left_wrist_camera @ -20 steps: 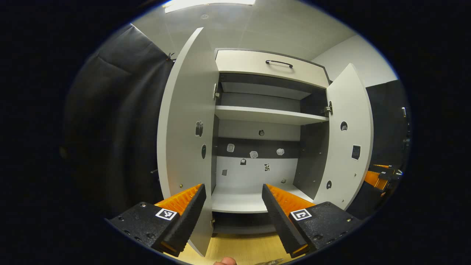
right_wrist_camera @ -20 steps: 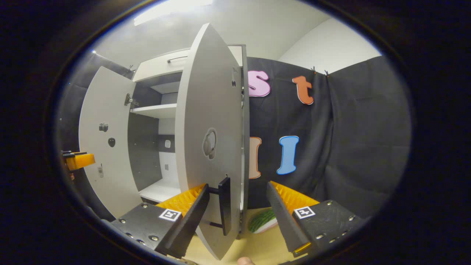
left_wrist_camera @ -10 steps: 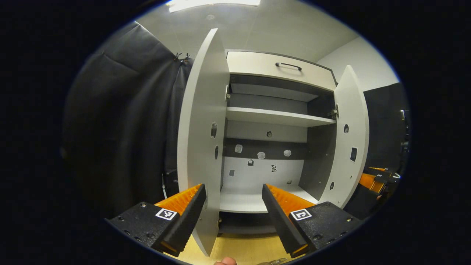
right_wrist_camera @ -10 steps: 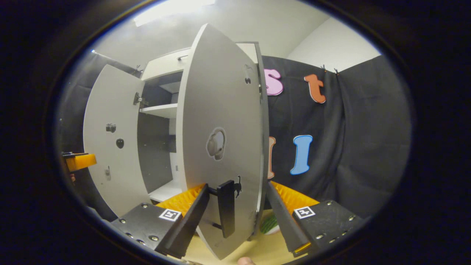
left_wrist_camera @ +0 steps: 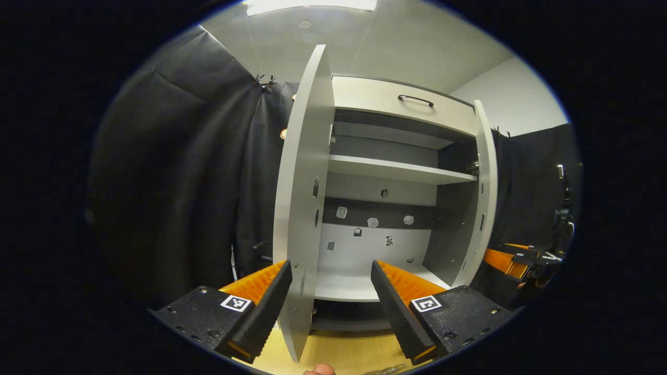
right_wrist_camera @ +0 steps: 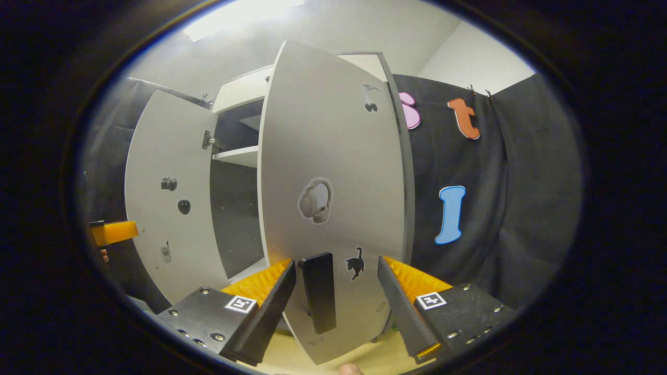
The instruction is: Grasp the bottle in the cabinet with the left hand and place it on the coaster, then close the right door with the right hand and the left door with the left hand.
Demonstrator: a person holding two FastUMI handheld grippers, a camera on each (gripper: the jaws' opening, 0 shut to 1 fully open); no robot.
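Right gripper (right_wrist_camera: 336,291) spread wide, fingers flanking right door (right_wrist_camera: 333,156) handle (right_wrist_camera: 318,291), not pinching it. Left gripper (left_wrist_camera: 328,297) also agape, empty, straddling left door (left_wrist_camera: 305,198) edge. Cabinet (left_wrist_camera: 385,177) shelves bare.

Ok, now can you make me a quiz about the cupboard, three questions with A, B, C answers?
1. Where is the handle of the right door?
A. between the right gripper's jaws
B. on the ceiling
C. on the floor

2. How many doors does the cabinet have?
A. one
B. two
C. four

3. The left door is:
A. open
B. shut
C. lying flat on the floor

Answers:
1 A: in the right gripper view the handle stands between the open jaws.
2 B: one door hangs on each side.
3 A: it swings wide, so the shelf inside shows.
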